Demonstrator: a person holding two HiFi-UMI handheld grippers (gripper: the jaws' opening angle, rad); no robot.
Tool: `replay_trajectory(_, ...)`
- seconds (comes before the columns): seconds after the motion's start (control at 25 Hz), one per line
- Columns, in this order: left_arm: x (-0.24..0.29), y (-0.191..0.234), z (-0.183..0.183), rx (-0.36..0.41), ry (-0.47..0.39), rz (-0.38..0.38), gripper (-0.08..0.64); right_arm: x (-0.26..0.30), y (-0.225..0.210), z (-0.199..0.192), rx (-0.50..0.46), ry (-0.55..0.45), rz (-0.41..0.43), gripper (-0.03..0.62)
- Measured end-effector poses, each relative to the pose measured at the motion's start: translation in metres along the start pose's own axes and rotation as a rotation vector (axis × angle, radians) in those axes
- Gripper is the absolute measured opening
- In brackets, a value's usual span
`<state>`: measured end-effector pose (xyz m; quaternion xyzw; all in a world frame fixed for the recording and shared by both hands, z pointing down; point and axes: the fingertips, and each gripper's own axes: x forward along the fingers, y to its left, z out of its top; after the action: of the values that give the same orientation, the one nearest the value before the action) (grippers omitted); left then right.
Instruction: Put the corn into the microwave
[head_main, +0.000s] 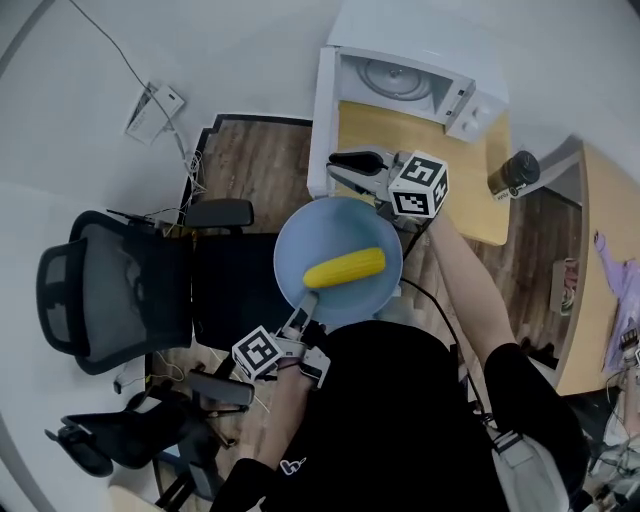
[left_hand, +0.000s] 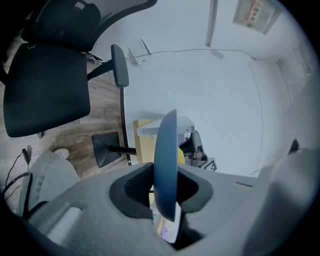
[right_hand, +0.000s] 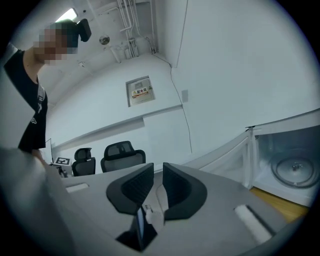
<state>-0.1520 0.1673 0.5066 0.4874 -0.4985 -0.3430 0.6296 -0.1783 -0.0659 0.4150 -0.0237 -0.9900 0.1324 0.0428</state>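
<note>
A cob of corn (head_main: 345, 268) lies loose on a round blue plate (head_main: 300, 235), carried in the air in front of the person and not yet near its destination. The left gripper (head_main: 303, 315) has the plate by its near rim. Its fingers are closed on the rim, one above and one below, and the corn lies just past the fingertips, toward the plate's middle. In the left gripper view the plate shows edge-on between the dark pads, with a sliver of yellow beyond them.

Ahead of the plate, the right gripper (head_main: 352, 168) is held out level. Its fingers are drawn close together with only a narrow gap, and nothing is between them. Its tips point at the lower edge of the microwave's white door (head_main: 322, 110), which stands swung open. They are near the door, but whether they touch it cannot be told.

The microwave (head_main: 470, 75) sits on a wooden table (head_main: 430, 140), beyond the fingertips of both grippers. Its inside is bare, and the glass turntable (head_main: 395, 78) is in view.

With the door already open and the corn already lifted, what appears left is to carry the plate forward, set the corn inside and shut the door.
</note>
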Motion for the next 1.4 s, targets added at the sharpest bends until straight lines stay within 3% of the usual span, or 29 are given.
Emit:
replay_trajectory(0.16, 0.003, -0.005, 0.01, -0.008, -0.031, -0.011, 0.086, 0.018, -0.031, 0.001, 0.007, 0.021, -0.073, 0.046)
replay_trajectory(0.52, 0.01, -0.005, 0.019, -0.031, -0.064, -0.011, 0.087, 0.062, -0.046, -0.004, -0.061, 0.138, -0.036, 0.028)
replay_trajectory(0.88, 0.038, -0.017, 0.033, 0.028, -0.052, 0.001, 0.087, 0.071, -0.066, 0.001, -0.068, 0.158, -0.037, 0.032)
replay_trajectory(1.0, 0.052, -0.014, 0.036, 0.06, -0.041, 0.044, 0.089, 0.063, -0.076, 0.003, -0.076, 0.154, -0.048, 0.032)
replay_trajectory(1.24, 0.092, -0.023, 0.038, 0.061, 0.02, 0.024, 0.089, -0.003, -0.112, 0.022, -0.063, 0.08, -0.208, 0.032)
replay_trajectory(1.4, 0.134, -0.031, 0.029, 0.083, 0.092, -0.008, 0.089, -0.078, -0.135, 0.034, -0.039, -0.019, -0.41, 0.032)
